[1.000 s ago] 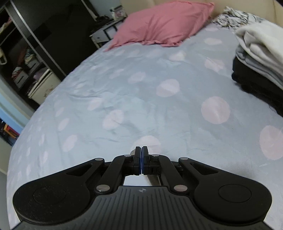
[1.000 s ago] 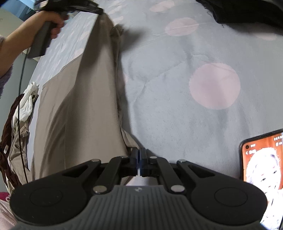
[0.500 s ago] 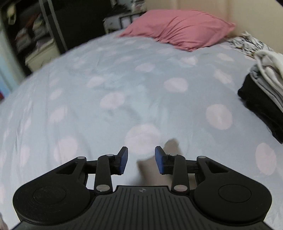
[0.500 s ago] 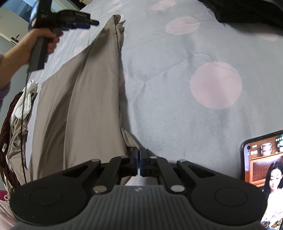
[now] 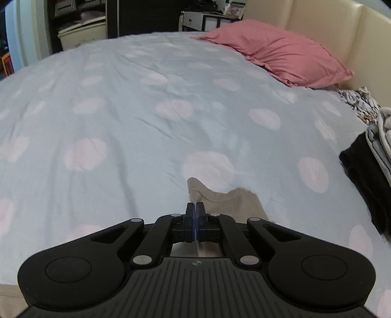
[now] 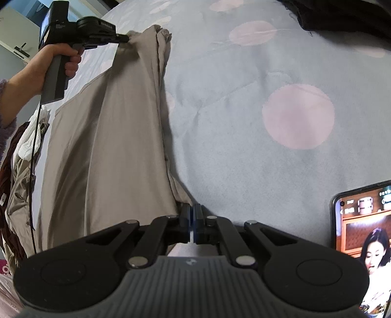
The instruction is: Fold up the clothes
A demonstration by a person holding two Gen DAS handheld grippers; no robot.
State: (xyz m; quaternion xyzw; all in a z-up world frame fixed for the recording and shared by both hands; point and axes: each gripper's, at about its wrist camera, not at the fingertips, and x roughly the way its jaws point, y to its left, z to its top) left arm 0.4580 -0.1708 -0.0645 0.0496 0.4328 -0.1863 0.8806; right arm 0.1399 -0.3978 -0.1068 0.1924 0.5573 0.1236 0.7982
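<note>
Left wrist view, wardrobe: dark shelves (image 5: 80, 22) stand at the far left, behind the bed.
Left wrist view, bed sheet: the light blue sheet with pale pink dots (image 5: 122, 117) fills most of the picture.
Left wrist view, left gripper: the left gripper (image 5: 195, 210) has its jaws pressed together on an edge of the beige garment (image 5: 232, 203); a small fold of the cloth rises just above the fingertips.
Left wrist view, pillow: a pink pillow (image 5: 281, 53) lies at the far side, against the cream headboard (image 5: 330, 27).
Left wrist view, folded pile: a stack of black and grey clothes (image 5: 369, 166) sits at the right edge, well apart from the garment.
Right wrist view, left hand: the person's left hand (image 6: 58, 61) holds the left gripper's handle at the upper left, and its tip bites the far end of the garment.
Right wrist view, garment: the beige cloth hangs stretched between the two grippers, lifted from the sheet on the left side.
Right wrist view, right gripper: the right gripper (image 6: 191, 212) is closed, pinching the near corner of the garment.
Right wrist view, phone: a phone (image 6: 361, 227) with a lit screen lies on the sheet at the lower right.
</note>
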